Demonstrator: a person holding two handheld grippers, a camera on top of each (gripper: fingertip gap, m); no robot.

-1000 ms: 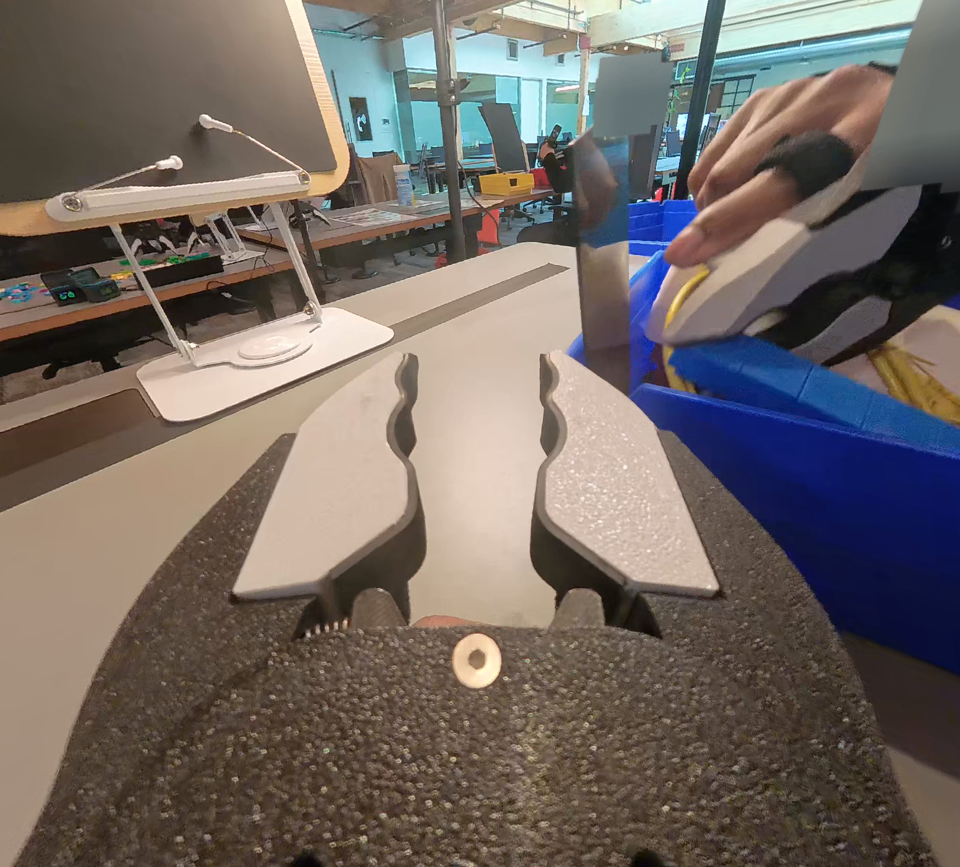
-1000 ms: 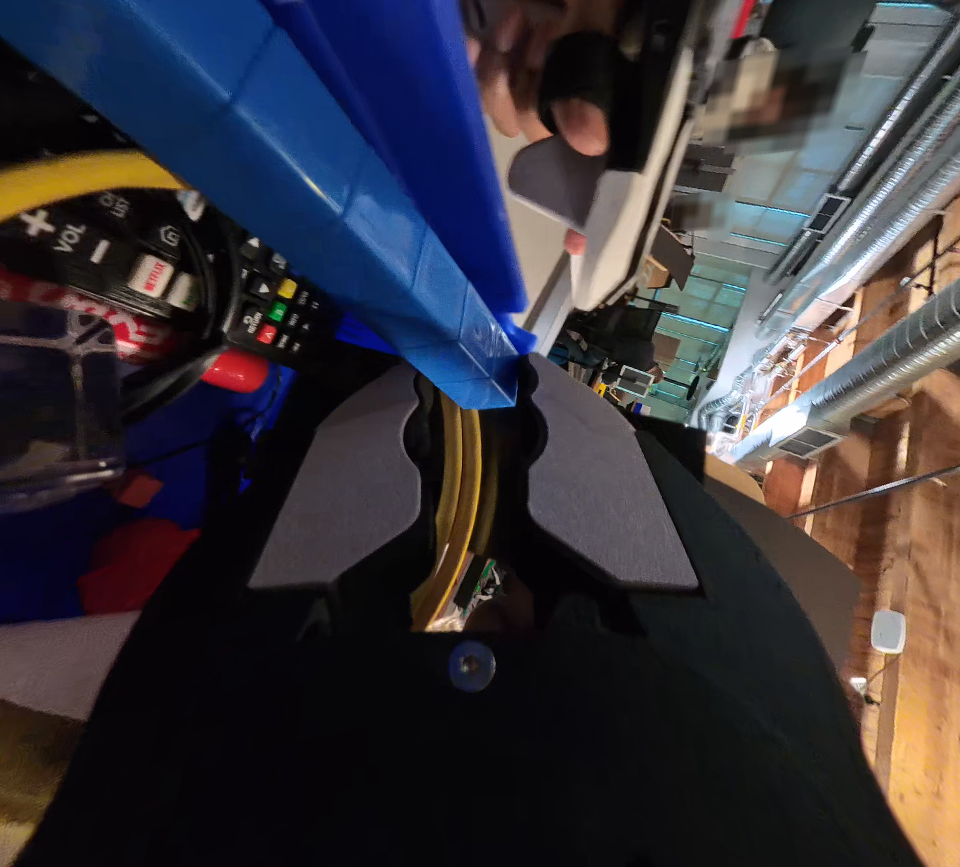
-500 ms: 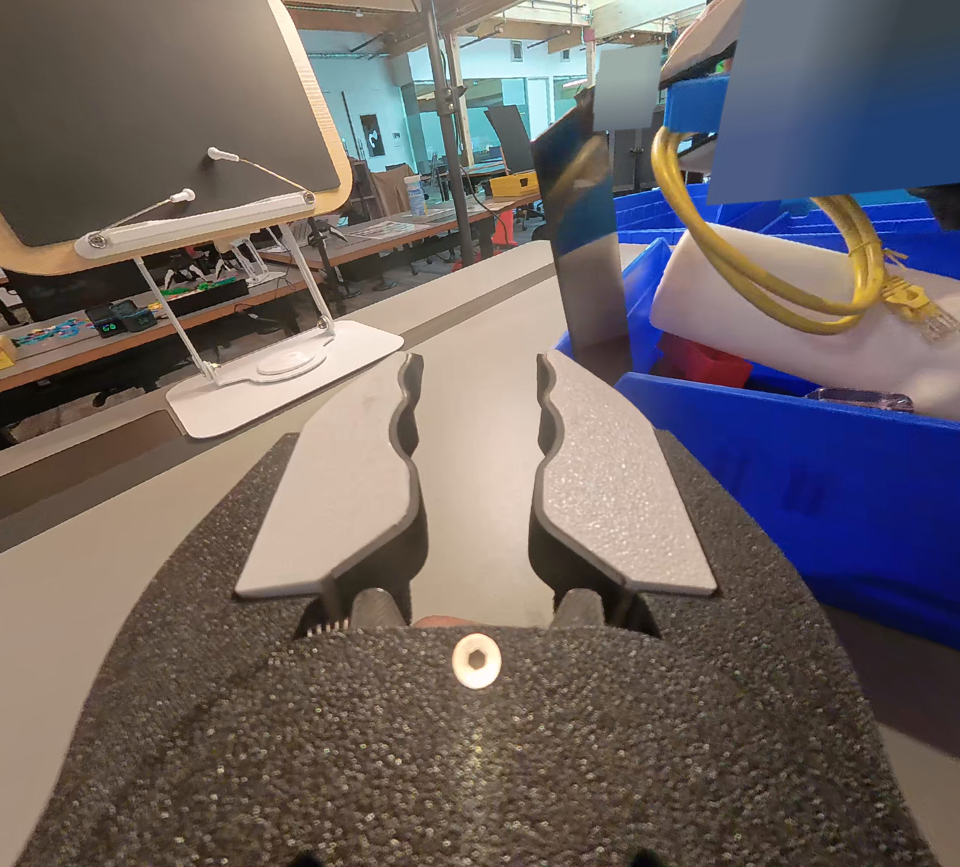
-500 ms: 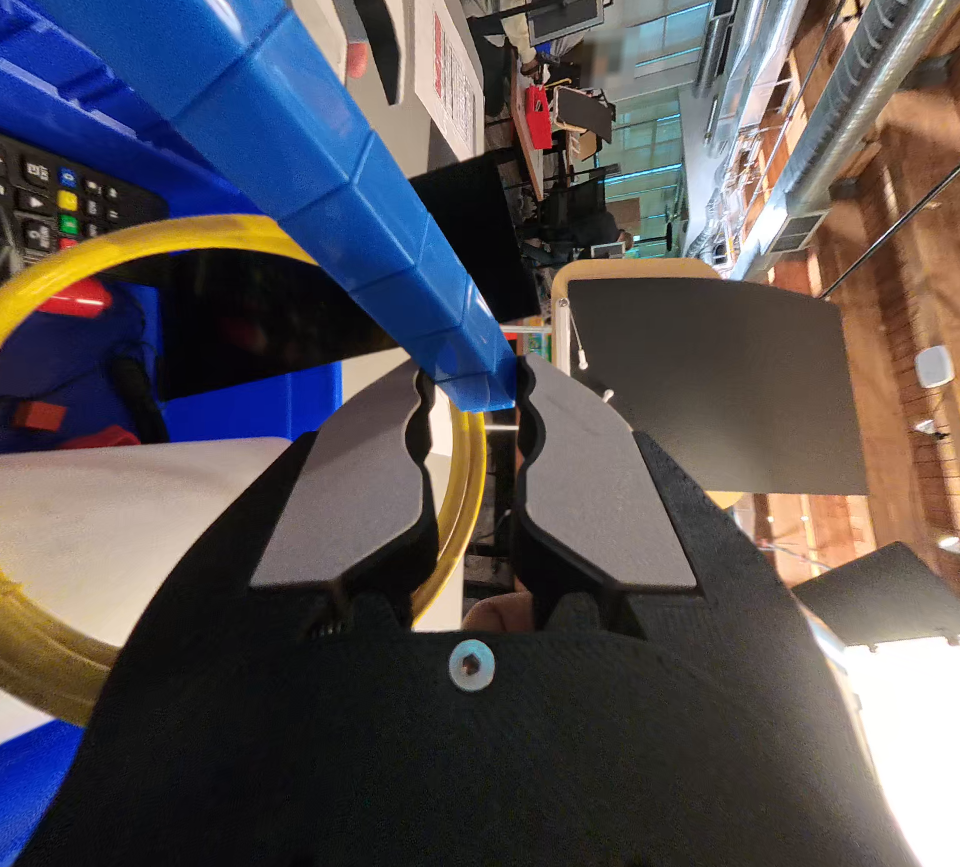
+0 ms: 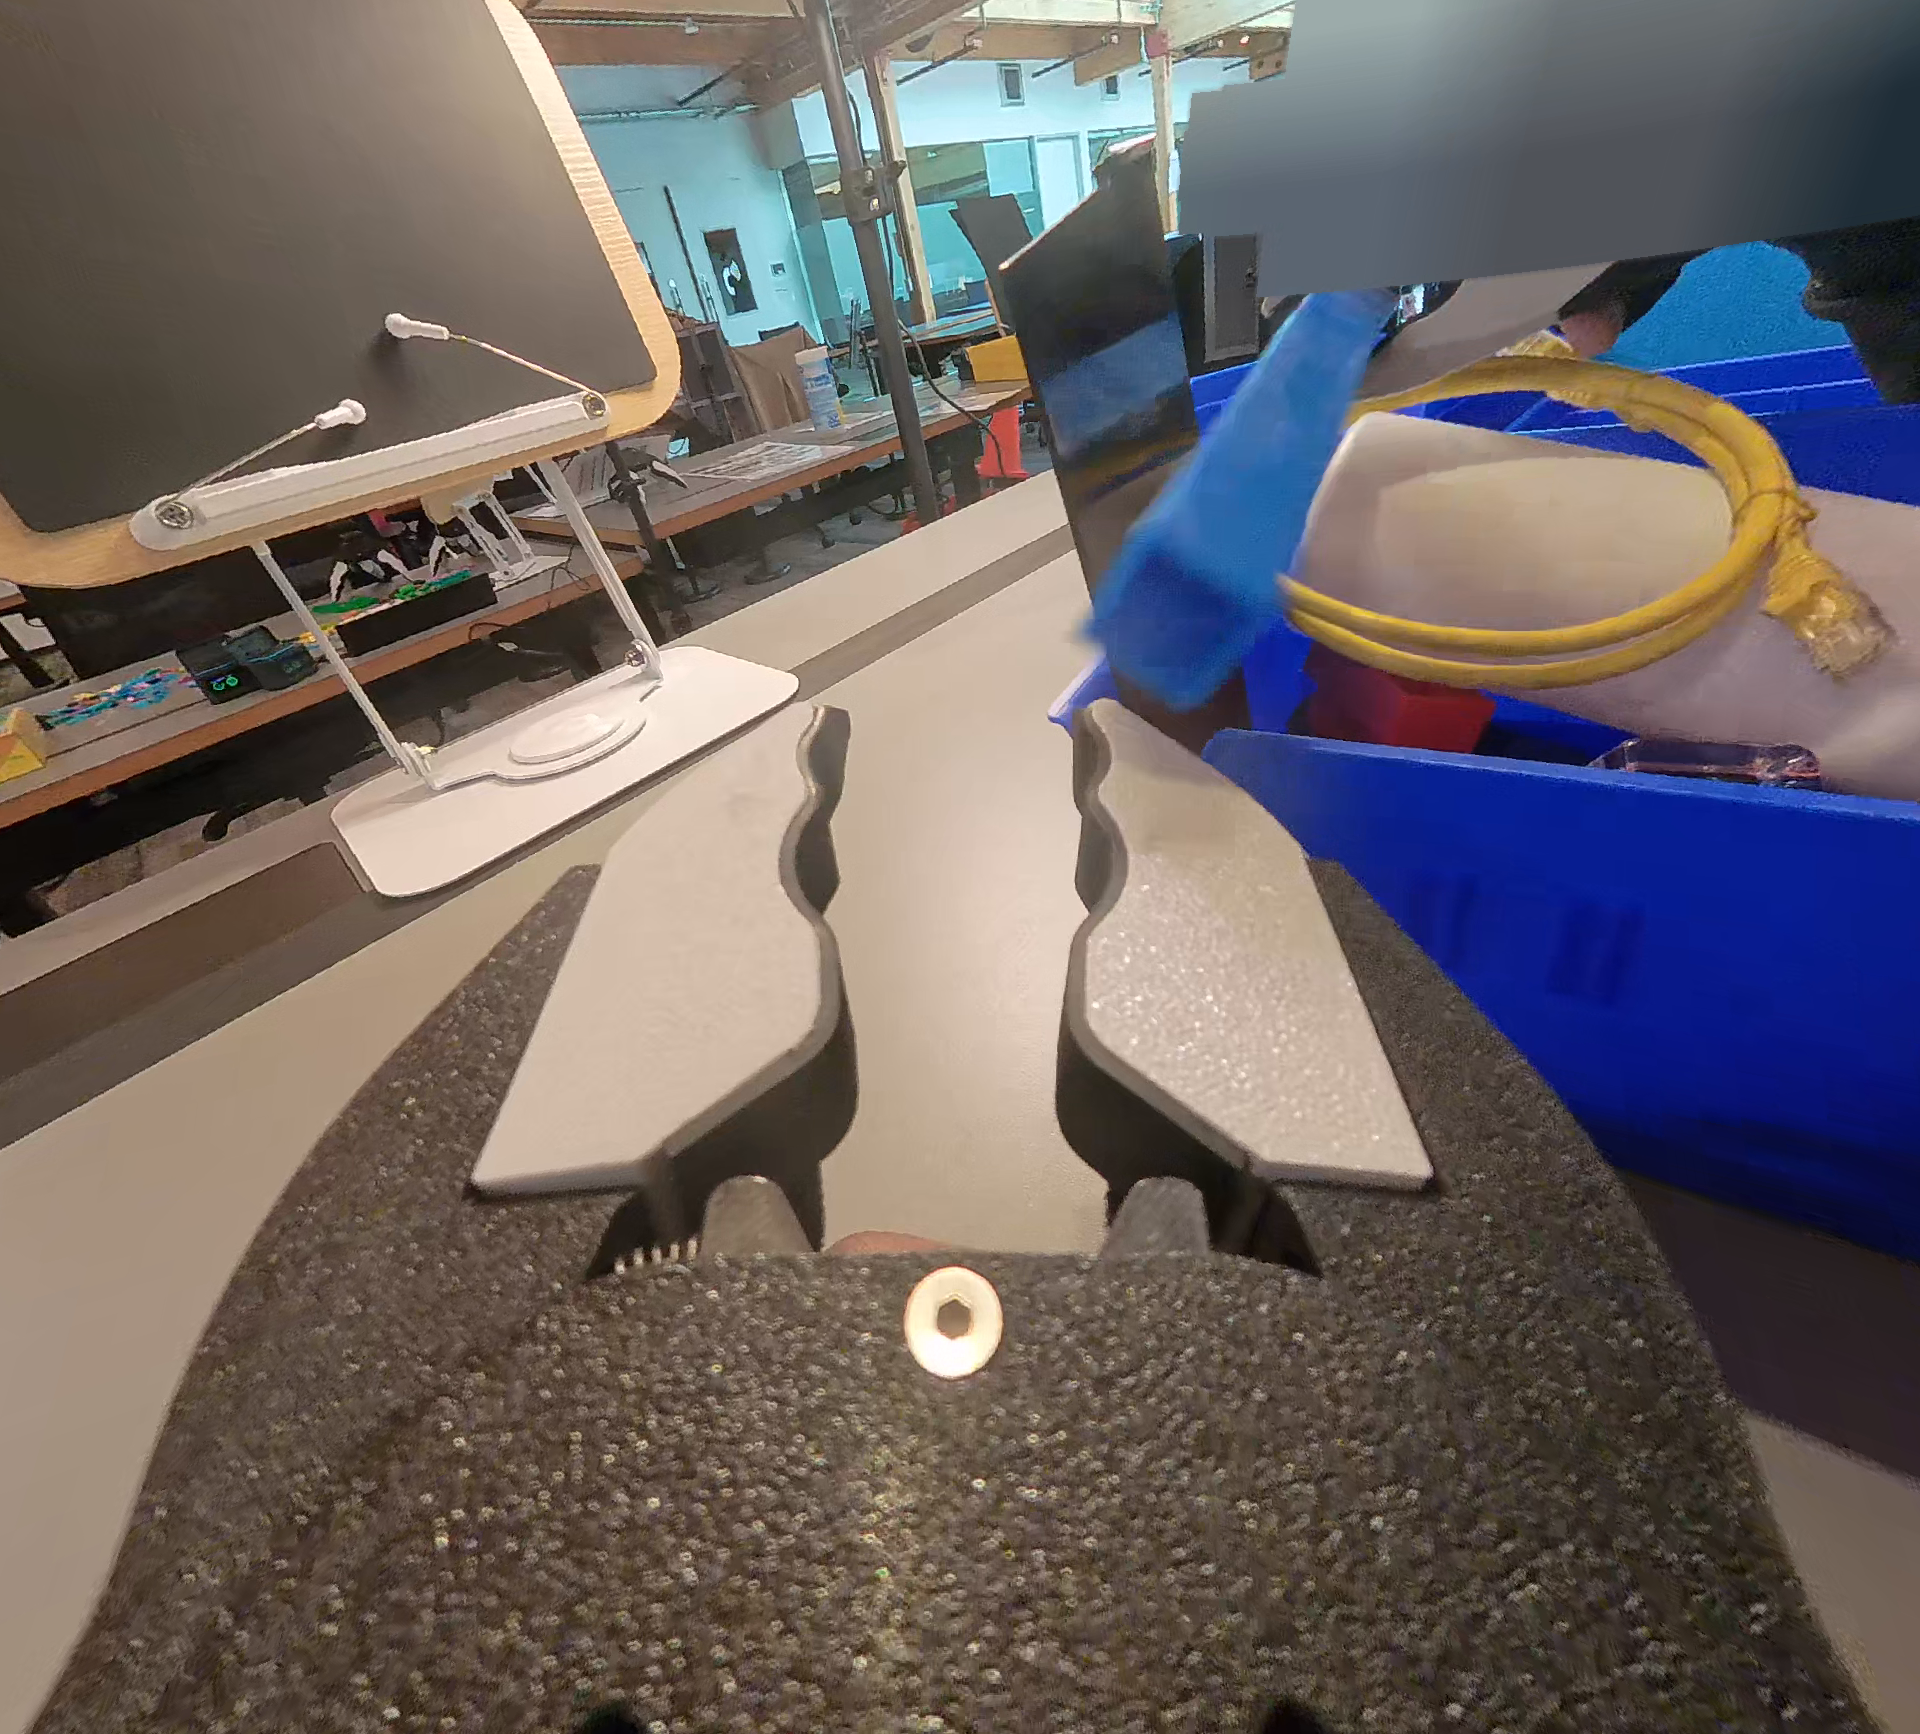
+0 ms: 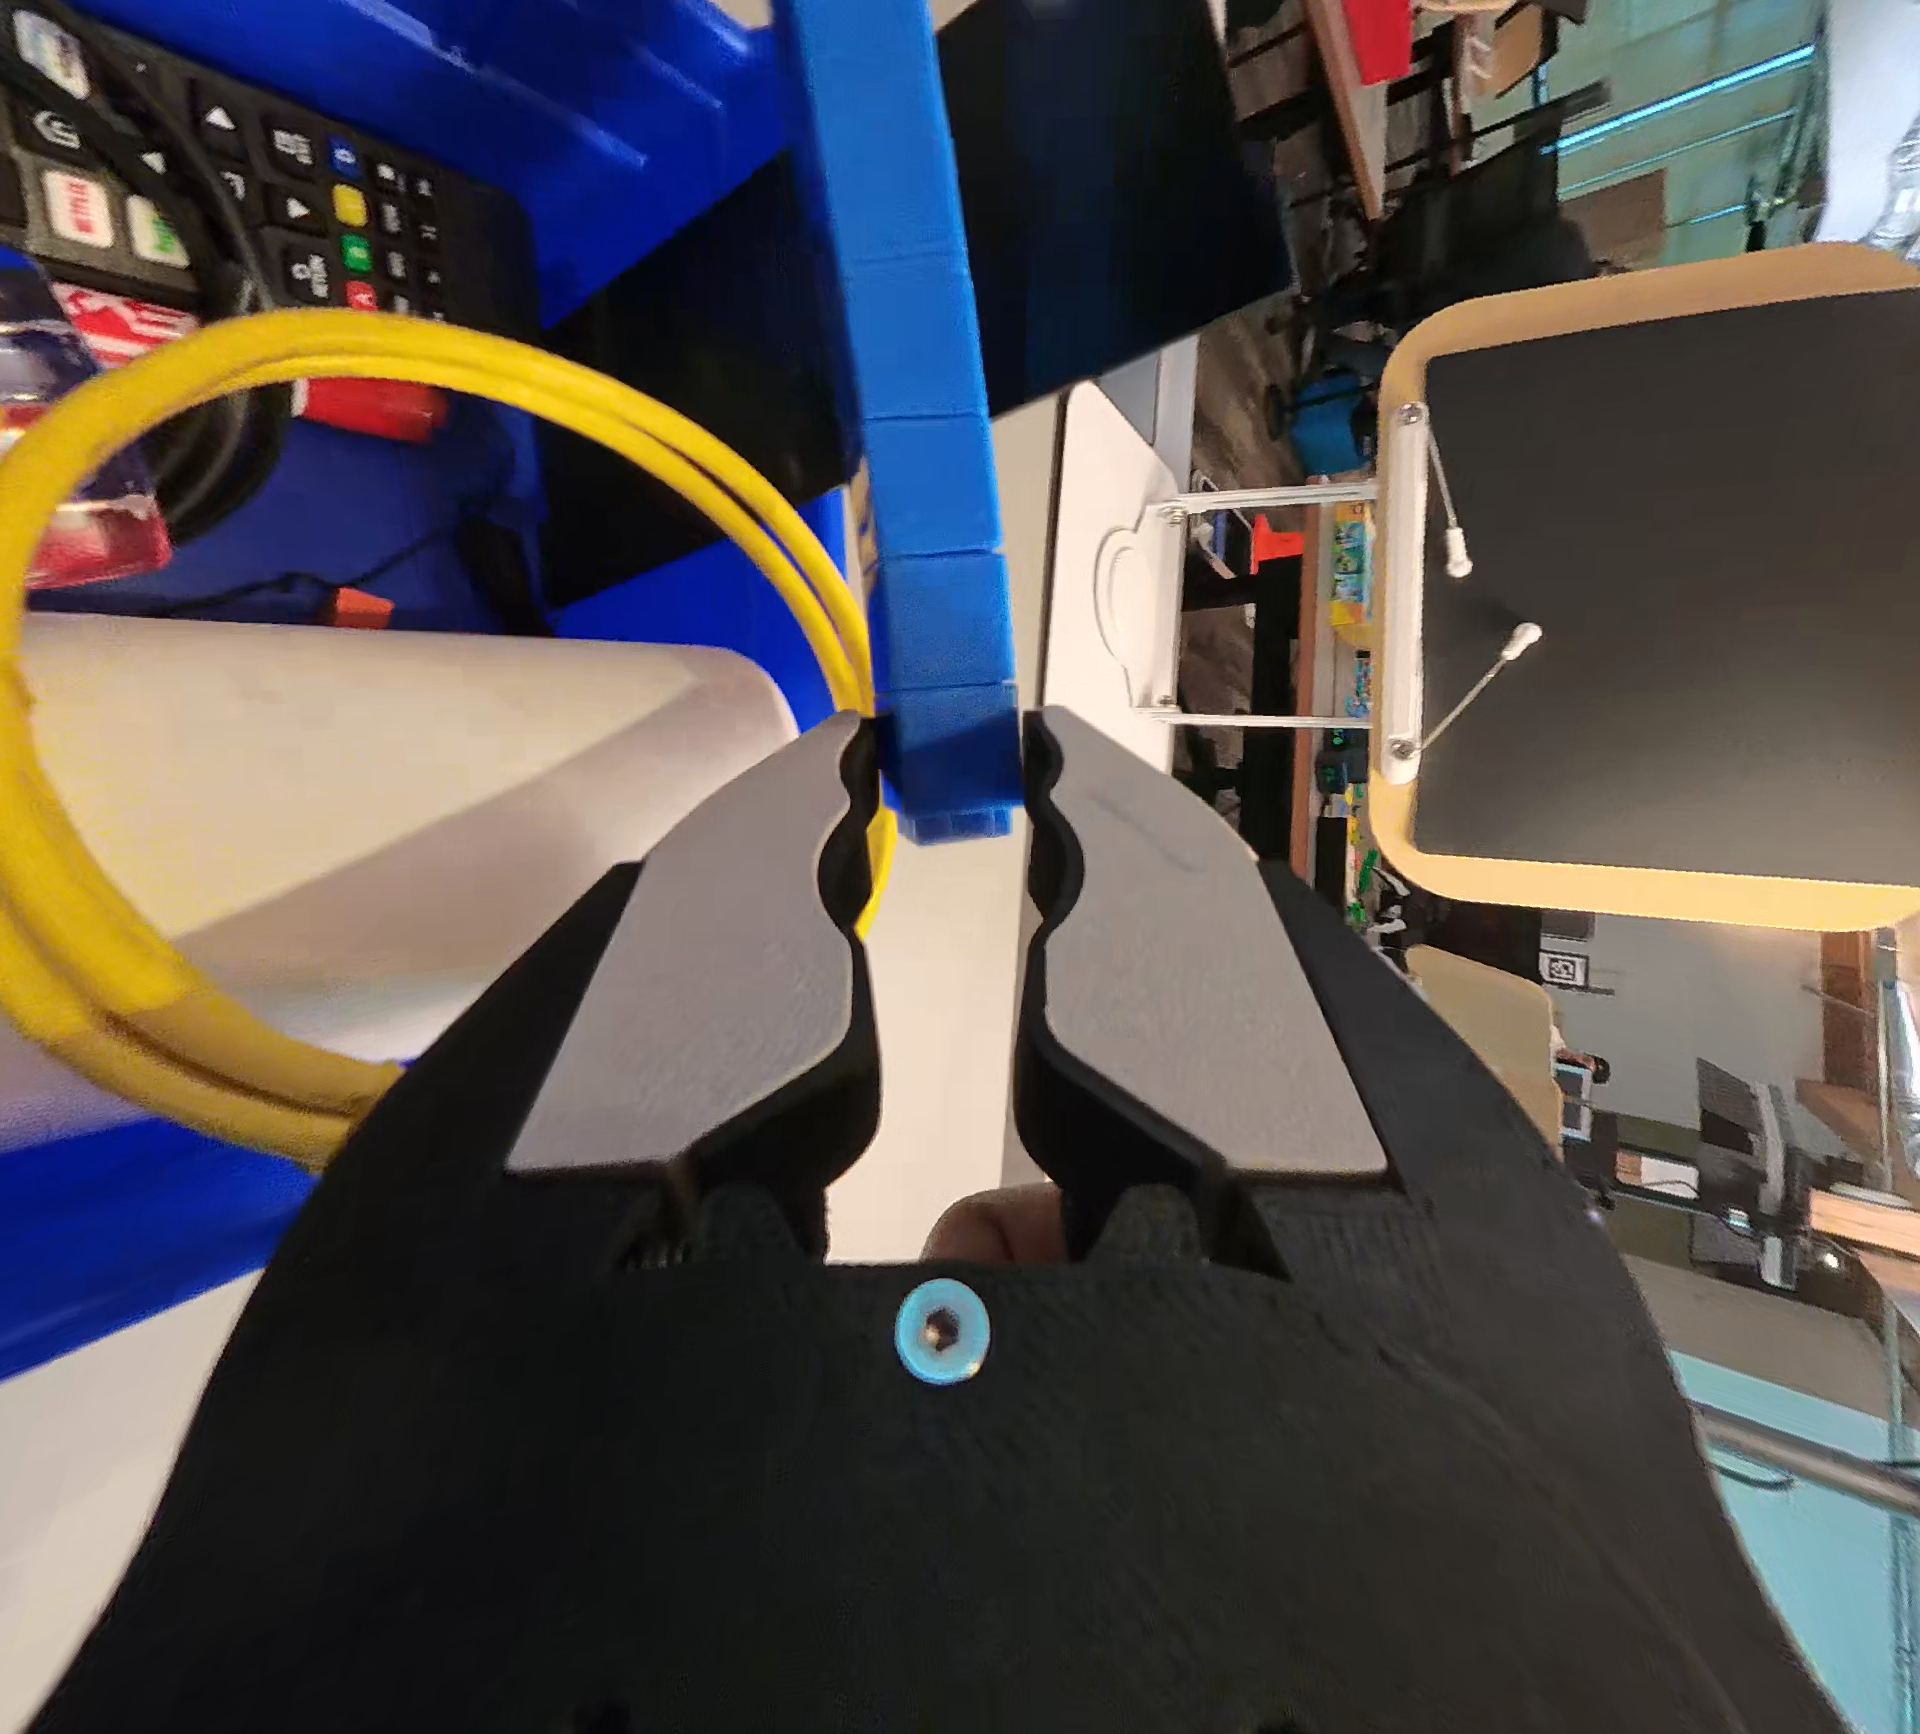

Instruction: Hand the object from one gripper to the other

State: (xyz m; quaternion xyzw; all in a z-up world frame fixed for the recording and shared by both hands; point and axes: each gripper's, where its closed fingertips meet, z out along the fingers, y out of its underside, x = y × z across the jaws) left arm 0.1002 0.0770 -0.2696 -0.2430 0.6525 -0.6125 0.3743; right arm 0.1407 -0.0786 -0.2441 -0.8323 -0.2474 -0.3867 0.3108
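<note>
one blue bar [image 6: 940, 645] btwn hand-held gripper [image 6: 940, 754] fingertips

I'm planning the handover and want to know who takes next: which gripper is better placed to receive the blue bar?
Left. The left gripper is open and empty over the table, fingers pointing toward the blue bar. The right gripper is already shut on the bar's end, with a yellow cable looped beside it.

You have two grippers here: the left gripper [image 5: 951, 728] and the right gripper [image 6: 940, 728]. Count one long blue block bar [image 6: 899, 313], one coiled yellow network cable [image 5: 1621, 541], one black remote control [image 6: 249, 198], one white roll [image 5: 1558, 531], one blue bin [image 5: 1621, 946], and one white tablet stand [image 5: 566, 749].
</note>
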